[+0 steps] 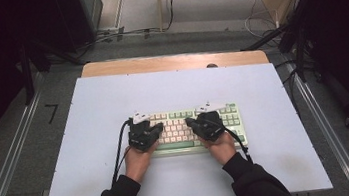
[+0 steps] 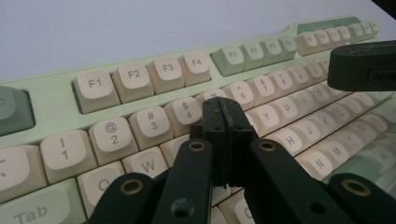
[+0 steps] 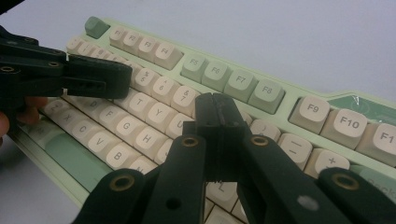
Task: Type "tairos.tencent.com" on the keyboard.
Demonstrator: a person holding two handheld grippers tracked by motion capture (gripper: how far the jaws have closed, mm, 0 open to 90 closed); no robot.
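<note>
A pale green keyboard [image 1: 232, 113] with cream and green keys lies on the white table top [image 1: 112, 100]. Both hands hover over it, each holding a black gripper. My left gripper [image 1: 158, 128] is over the keyboard's left half, jaws shut with nothing between them; in the left gripper view its tips [image 2: 225, 108] sit above the keyboard [image 2: 56, 102] near the 5 key. My right gripper [image 1: 189, 122] is over the right half, also shut and empty; its tips [image 3: 215, 105] hang above the keyboard [image 3: 303, 88] near the 8 and 9 keys. Each gripper view shows the other gripper's shut jaws nearby.
The white top rests on a wooden table [image 1: 173, 62] whose far edge shows. Bare white surface lies on all sides of the keyboard. Cables [image 1: 119, 34] run across the grey floor beyond, and metal rails [image 1: 5, 169] flank the table.
</note>
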